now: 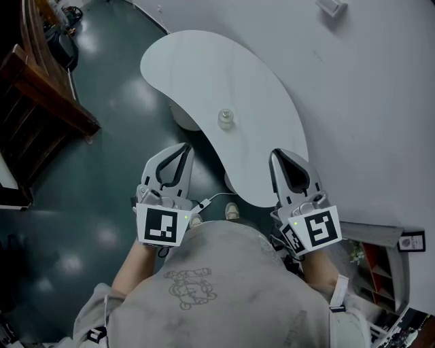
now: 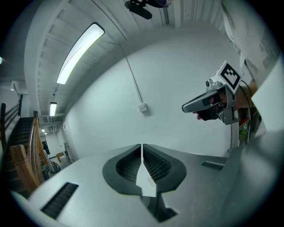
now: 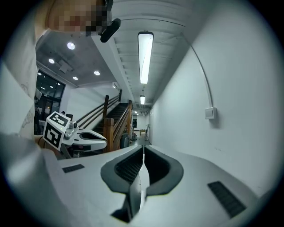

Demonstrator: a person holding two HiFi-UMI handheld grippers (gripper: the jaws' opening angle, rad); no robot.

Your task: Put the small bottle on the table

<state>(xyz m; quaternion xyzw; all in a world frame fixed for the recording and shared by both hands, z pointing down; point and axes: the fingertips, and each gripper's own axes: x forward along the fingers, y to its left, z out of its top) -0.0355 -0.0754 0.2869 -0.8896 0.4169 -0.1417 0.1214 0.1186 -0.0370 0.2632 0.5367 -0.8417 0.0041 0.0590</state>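
A small clear bottle (image 1: 225,119) stands upright on the white kidney-shaped table (image 1: 197,75), near its middle. Both grippers are held up close to the person's chest, short of the table's near edge and apart from the bottle. My left gripper (image 1: 184,147) is shut with nothing between its jaws; in its own view the jaws (image 2: 142,148) meet in a thin line and point at a white wall. My right gripper (image 1: 276,154) is also shut and empty, its jaws (image 3: 143,150) closed against each other. The bottle shows in neither gripper view.
A wooden staircase (image 1: 41,95) stands at the left on the dark green floor (image 1: 102,197). A white wall (image 1: 367,102) runs along the right, with a small wall box (image 1: 331,7). A shelf with items (image 1: 380,272) sits at the lower right.
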